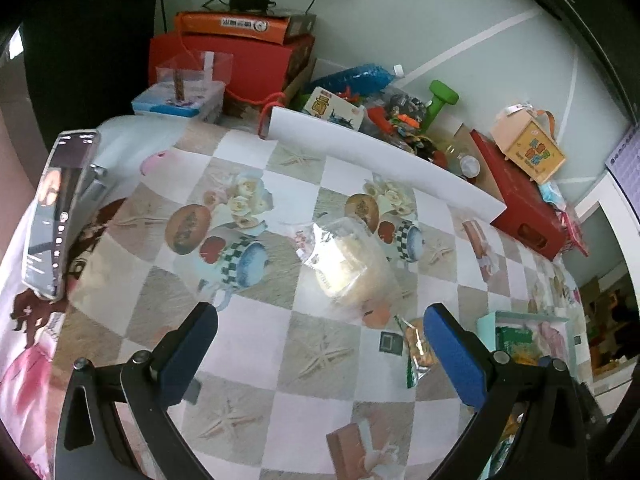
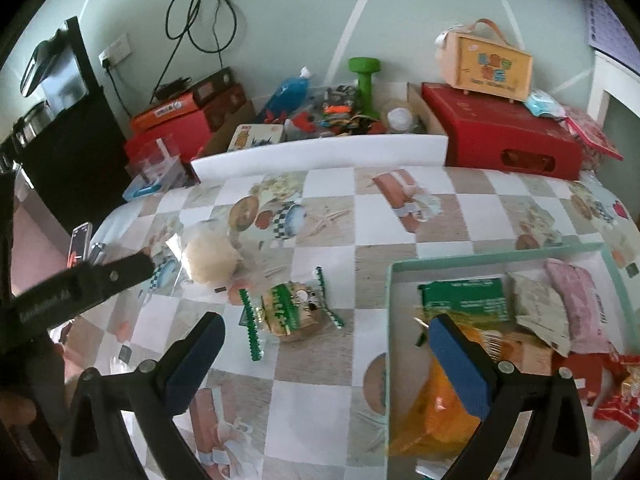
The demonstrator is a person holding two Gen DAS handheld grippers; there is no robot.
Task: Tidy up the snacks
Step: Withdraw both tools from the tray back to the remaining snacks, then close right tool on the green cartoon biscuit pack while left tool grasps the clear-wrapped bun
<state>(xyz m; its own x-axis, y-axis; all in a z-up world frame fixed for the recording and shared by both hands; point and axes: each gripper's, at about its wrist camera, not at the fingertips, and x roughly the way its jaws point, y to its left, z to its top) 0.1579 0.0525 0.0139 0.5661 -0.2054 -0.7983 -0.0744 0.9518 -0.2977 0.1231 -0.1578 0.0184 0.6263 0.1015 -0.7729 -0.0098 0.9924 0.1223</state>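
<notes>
So most of the sorting looks done already: the tray (image 2: 496,258) on the right side of the table (image 2: 328,360) has a pile of snacks in it, including a green pack (image 2: 464,300), a pink one (image 2: 576,300) and an orange bag (image 2: 436,412). Two things are still loose on the cloth: a clear-wrapped bun (image 1: 352,268) and a green-edged packet (image 2: 290,312).

Left gripper (image 1: 320,354) is spread wide and empty, hanging over the table with the bun just ahead of its blue pads (image 1: 192,356). The packet sits near its right finger, partly hidden behind it in that view. Right gripper (image 2: 328,364) is also spread and holding nothing; its right finger is over the near corner of the tray and the packet lies just in front of the gap.

My guess is we're between pickups, lining up on the last two. Next move probably means dropping the left one down around the bun and closing gently, since it's soft and the wrapper looks slippery. The packet is flat, so the right one would need to come in low and catch an edge. Then both go over the tray wall.
</notes>
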